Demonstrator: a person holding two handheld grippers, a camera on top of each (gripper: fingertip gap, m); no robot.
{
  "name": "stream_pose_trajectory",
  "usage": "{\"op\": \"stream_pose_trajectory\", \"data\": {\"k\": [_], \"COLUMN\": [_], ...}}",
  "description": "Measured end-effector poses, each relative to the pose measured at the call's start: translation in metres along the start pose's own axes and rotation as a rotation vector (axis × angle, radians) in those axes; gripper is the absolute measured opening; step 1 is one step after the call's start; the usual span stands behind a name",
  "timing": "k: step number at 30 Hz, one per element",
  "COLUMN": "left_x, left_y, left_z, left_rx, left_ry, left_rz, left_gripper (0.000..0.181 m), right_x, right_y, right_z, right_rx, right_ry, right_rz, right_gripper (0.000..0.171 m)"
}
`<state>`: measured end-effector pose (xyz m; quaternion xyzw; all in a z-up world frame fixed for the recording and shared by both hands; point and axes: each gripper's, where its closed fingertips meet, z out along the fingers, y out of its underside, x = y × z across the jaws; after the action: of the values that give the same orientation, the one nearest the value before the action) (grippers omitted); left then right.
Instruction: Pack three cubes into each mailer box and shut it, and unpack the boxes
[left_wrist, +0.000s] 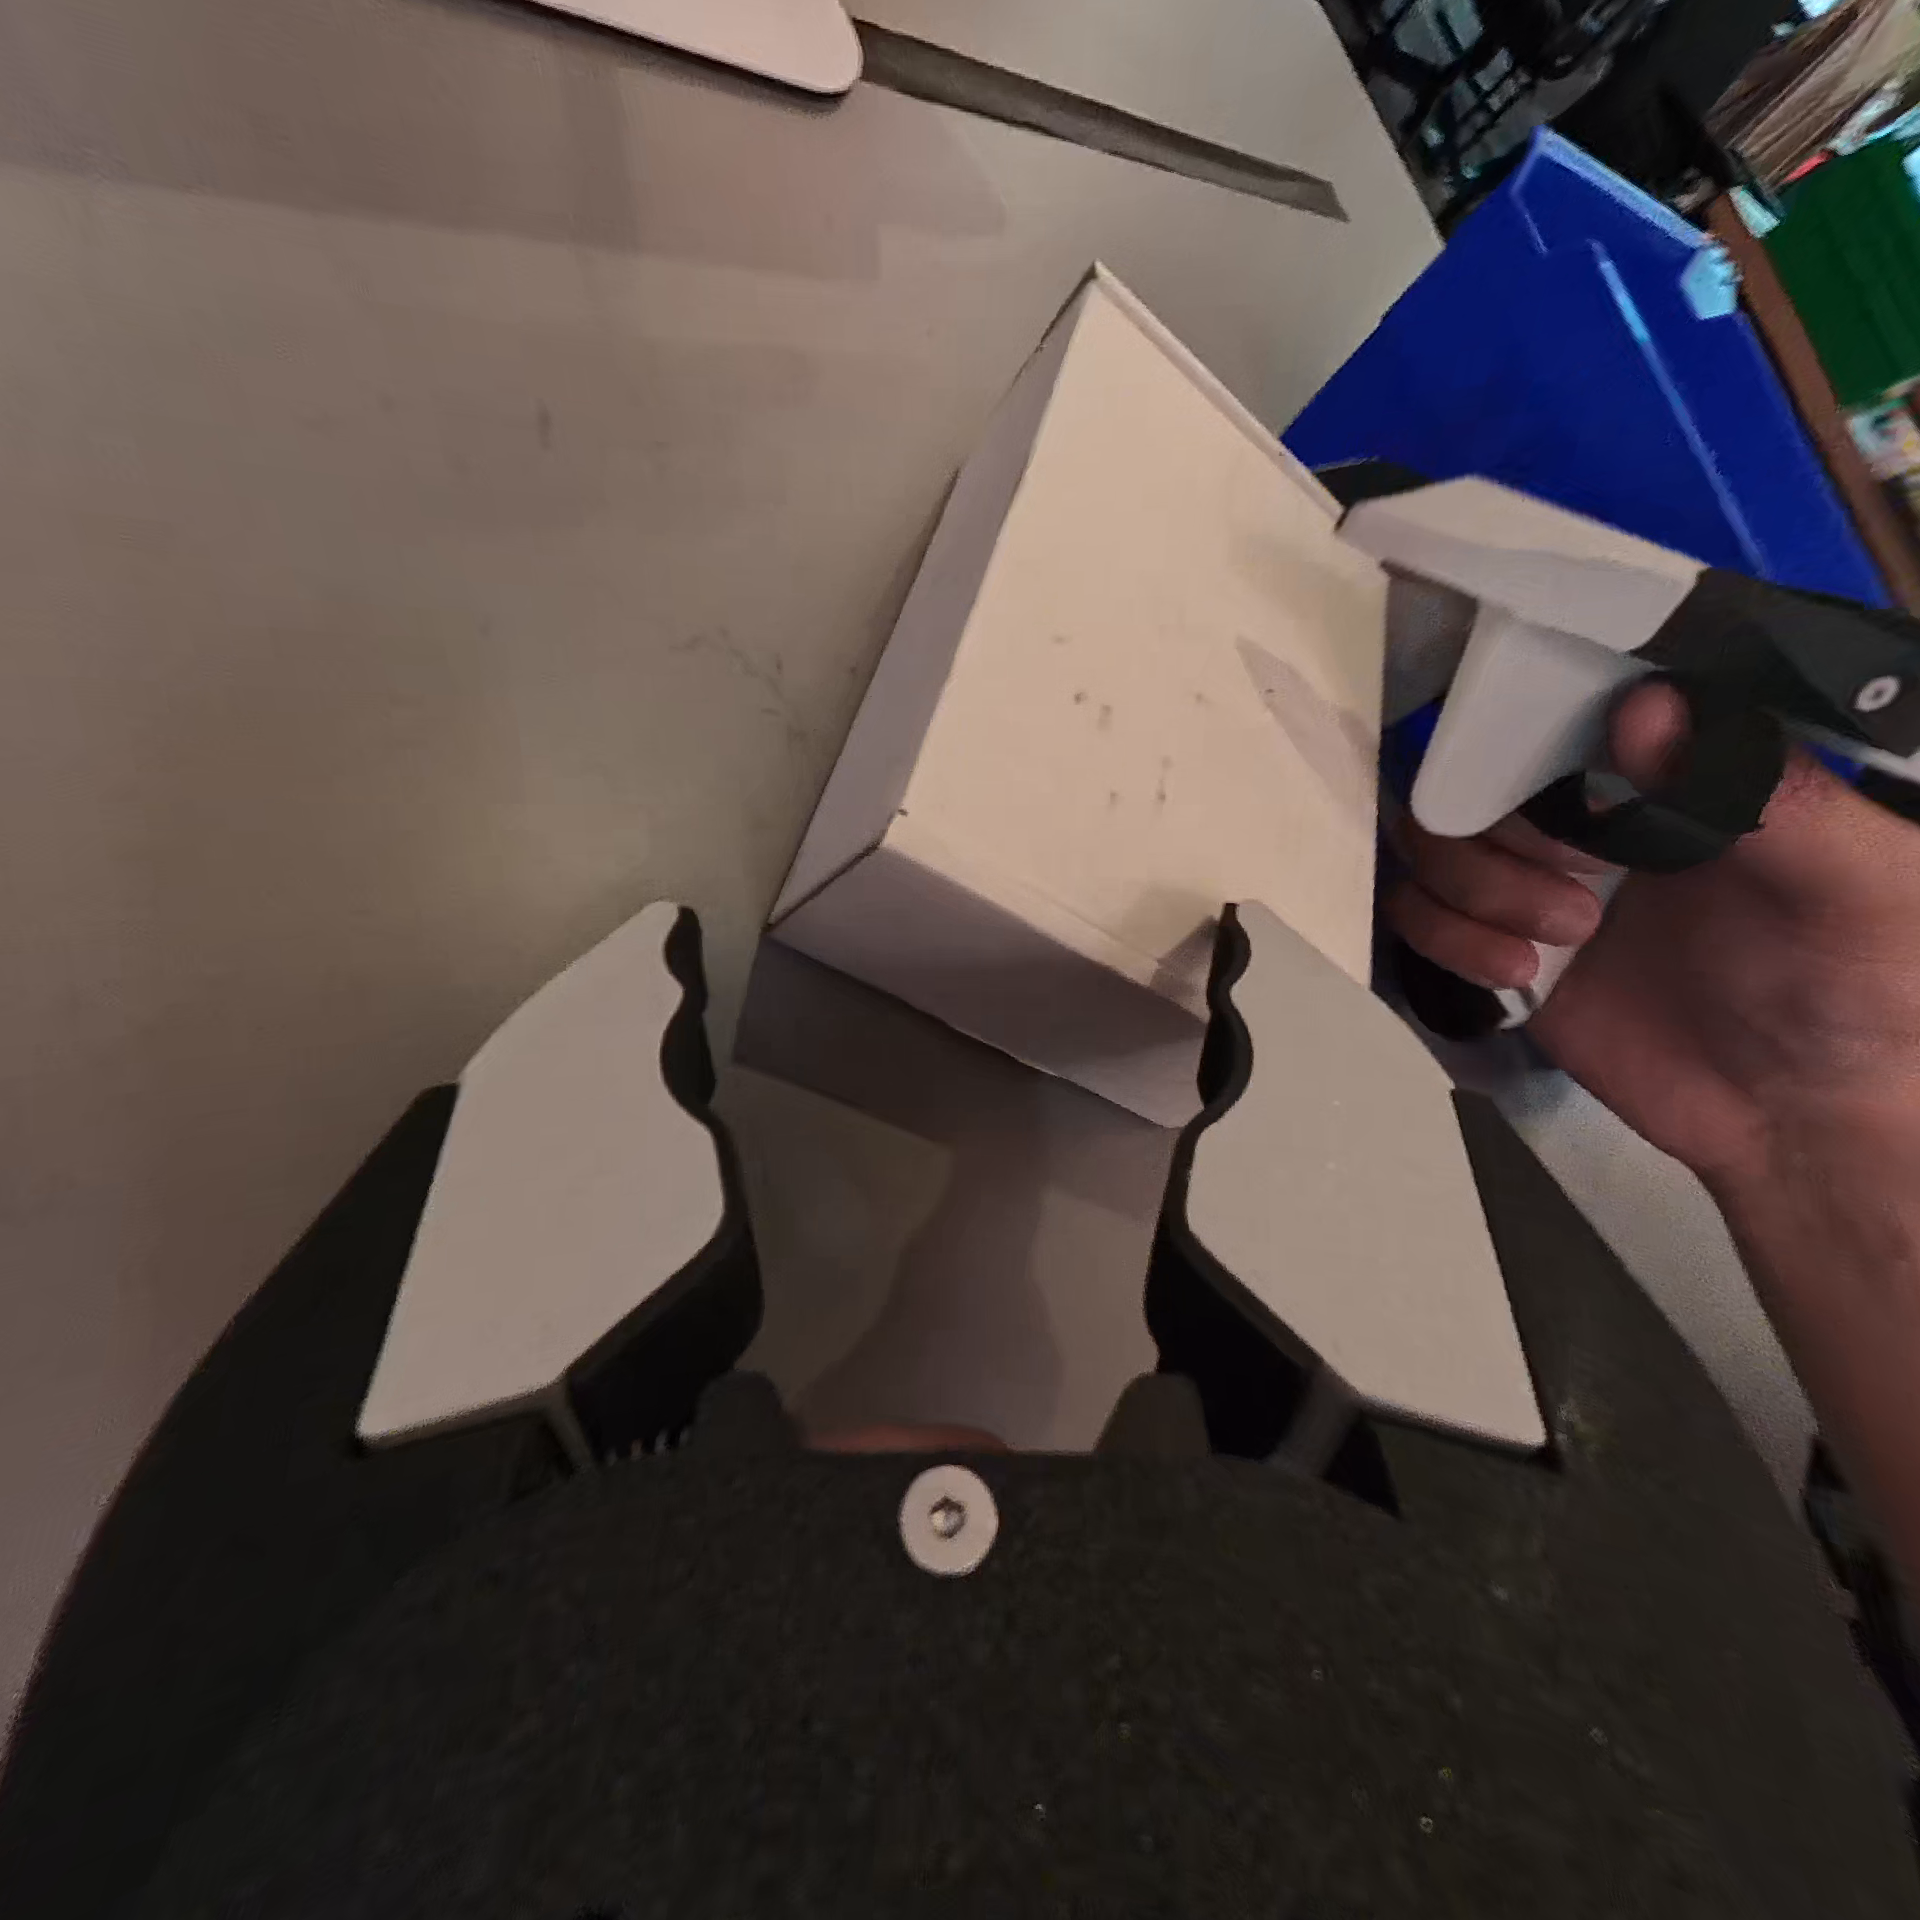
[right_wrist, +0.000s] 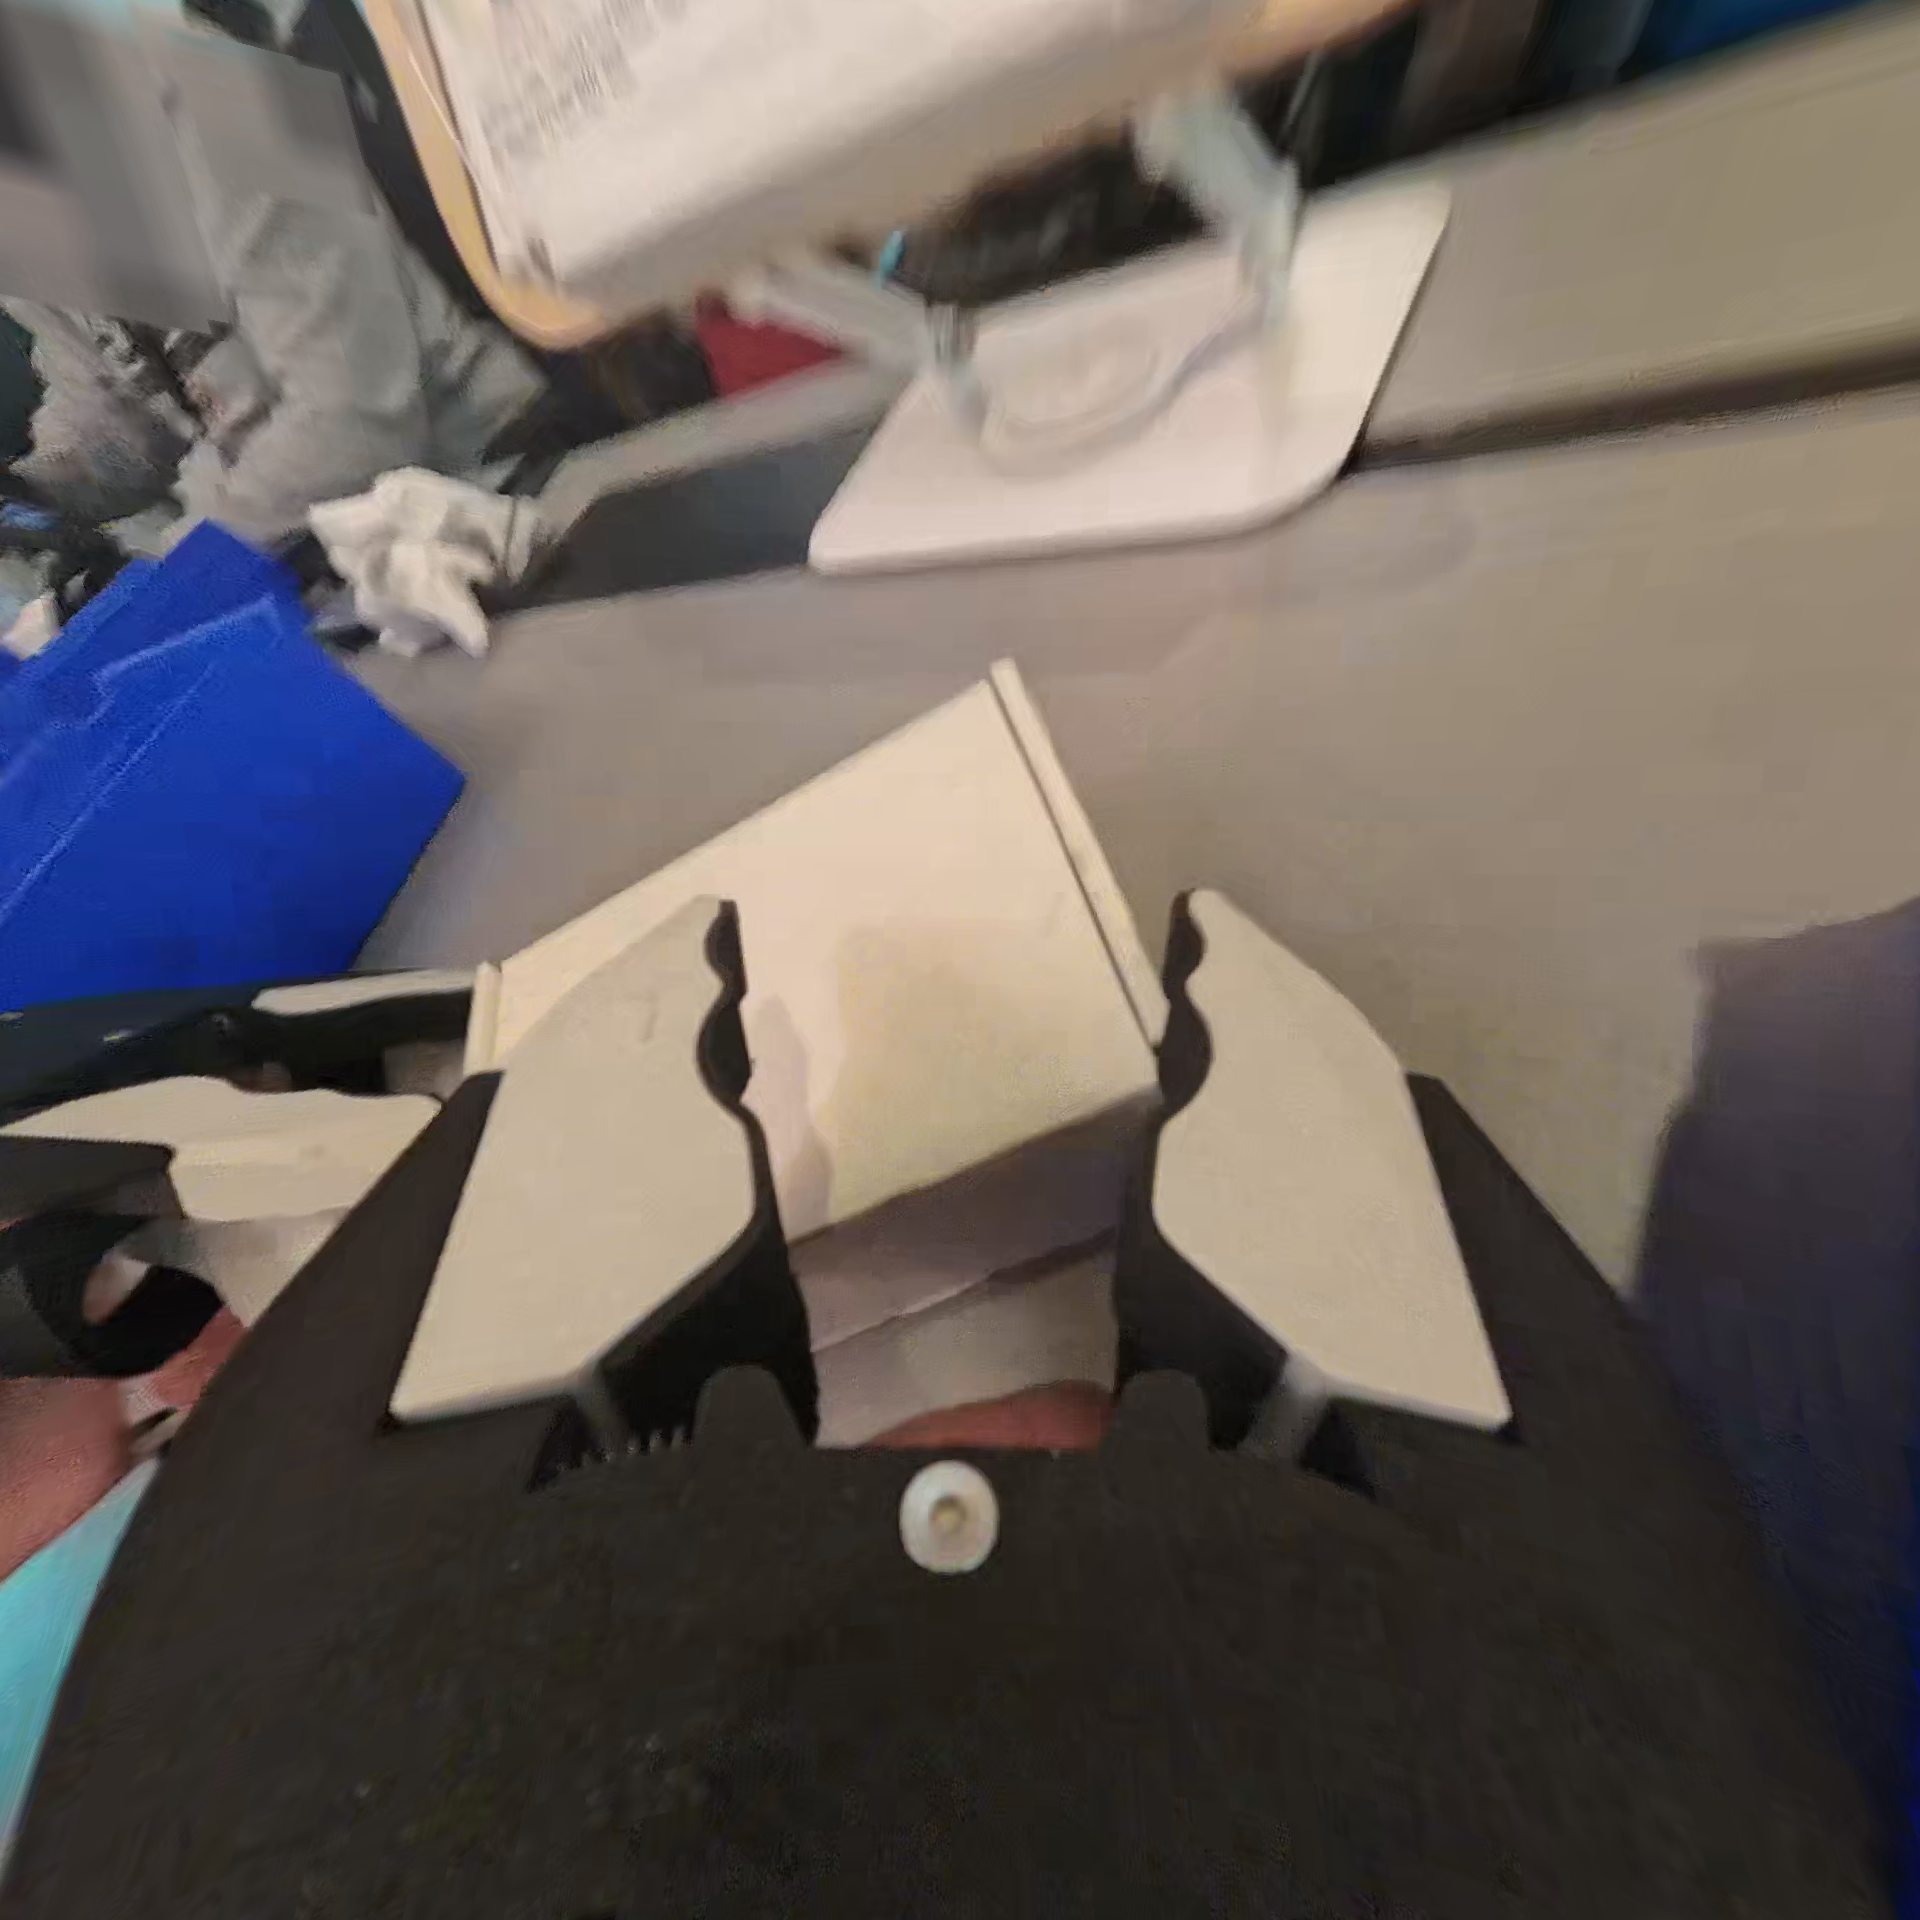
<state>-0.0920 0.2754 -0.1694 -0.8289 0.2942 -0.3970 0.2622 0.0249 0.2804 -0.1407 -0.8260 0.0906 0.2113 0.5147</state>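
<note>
**Closed white mailer box between two spread grippers**

While both grippers sit close to it, the white mailer box (left_wrist: 1091, 727) lies shut on the grey table (left_wrist: 364, 520), filling the centre of the left wrist view with one corner pointing toward the bottom of the frame. The left gripper (left_wrist: 956, 914) has its fingers spread wide, the box's near corner lying between the tips; contact is hard to judge. At the right edge of that frame, the right gripper (left_wrist: 1455, 623) meets the box's far side, gripped by a hand (left_wrist: 1662, 987). In the blurred right wrist view, the right gripper (right_wrist: 951, 904) is likewise spread, with the box (right_wrist: 935, 914) just beyond and between its fingers. A blue bin (right_wrist: 187, 769) stands at centre left, crumpled white cloth (right_wrist: 416, 551) above it, and a flat white board (right_wrist: 1143, 436) in the upper middle.
</note>
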Motion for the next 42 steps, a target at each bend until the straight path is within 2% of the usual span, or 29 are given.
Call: {"op": "stream_pose_trajectory", "data": {"k": [1, 2, 3, 5, 7, 9, 12, 14, 15, 18, 21, 24, 27, 29, 31, 35, 38, 42], "left_x": [0.002, 0.007, 0.009, 0.006, 0.005, 0.010, 0.018, 0.021, 0.022, 0.021, 0.018, 0.020, 0.023, 0.034, 0.040, 0.037, 0.034, 0.043], "left_y": [0.001, 0.003, 0.005, 0.012, 0.025, 0.043, 0.067, 0.078, 0.082, 0.092, 0.101, 0.091, 0.089, 0.101, 0.111, 0.117, 0.116, 0.147], "left_z": [-0.001, -0.003, -0.004, -0.009, -0.020, -0.033, -0.057, -0.075, -0.085, -0.116, -0.132, -0.130, -0.119, -0.112, -0.111, -0.124, -0.133, -0.138], "left_rx": [-0.001, -0.009, -0.016, -0.027, -0.058, -0.081, -0.087, -0.078, -0.065, -0.010, -0.001, 0.020, -0.017, -0.067, -0.071, -0.036, -0.035, -0.065], "left_ry": [0.007, 0.044, 0.051, -0.011, -0.081, -0.085, -0.070, -0.057, -0.054, -0.094, -0.138, -0.164, -0.156, -0.051, -0.003, -0.007, -0.023, 0.006], "left_rz": [0.014, 0.019, 0.004, 0.052, 0.145, 0.168, 0.186, 0.190, 0.197, 0.252, 0.304, 0.331, 0.340, 0.235, 0.144, 0.081, 0.057, 0.012], "left_gripper": [0.093, 0.082, 0.084, 0.099, 0.127, 0.133, 0.132, 0.126, 0.115, 0.100, 0.097, 0.096, 0.093, 0.090, 0.087, 0.084, 0.082, 0.079], "right_x": [-0.001, -0.004, -0.009, -0.024, -0.049, -0.067, -0.089, -0.104, -0.107, -0.105, -0.098, -0.075, -0.080, -0.090, -0.096, -0.084, -0.095, -0.096], "right_y": [0.000, 0.001, 0.005, 0.014, 0.033, 0.049, 0.073, 0.086, 0.089, 0.089, 0.103, 0.124, 0.147, 0.157, 0.157, 0.138, 0.144, 0.143], "right_z": [0.002, 0.000, -0.002, -0.003, -0.011, -0.023, -0.044, -0.062, -0.071, -0.106, -0.124, -0.117, -0.110, -0.106, -0.104, -0.101, -0.099, -0.097], "right_rx": [0.007, 0.010, -0.010, -0.016, -0.053, -0.072, -0.125, -0.166, -0.176, -0.134, -0.188, -0.286, -0.381, -0.412, -0.395, -0.303, -0.334, -0.331], "right_ry": [-0.038, -0.067, -0.091, -0.124, -0.155, -0.143, -0.184, -0.249, -0.265, -0.214, -0.143, 0.011, -0.008, -0.061, -0.085, -0.001, -0.101, -0.122], "right_rz": [0.034, 0.070, 0.098, 0.125, 0.053, -0.029, -0.102, -0.107, -0.120, -0.239, -0.362, -0.513, -0.508, -0.448, -0.413, -0.531, -0.502, -0.511], "right_gripper": [0.076, 0.072, 0.066, 0.065, 0.066, 0.075, 0.077, 0.077, 0.077, 0.075, 0.071, 0.069, 0.068, 0.067, 0.068, 0.066, 0.067, 0.068]}}
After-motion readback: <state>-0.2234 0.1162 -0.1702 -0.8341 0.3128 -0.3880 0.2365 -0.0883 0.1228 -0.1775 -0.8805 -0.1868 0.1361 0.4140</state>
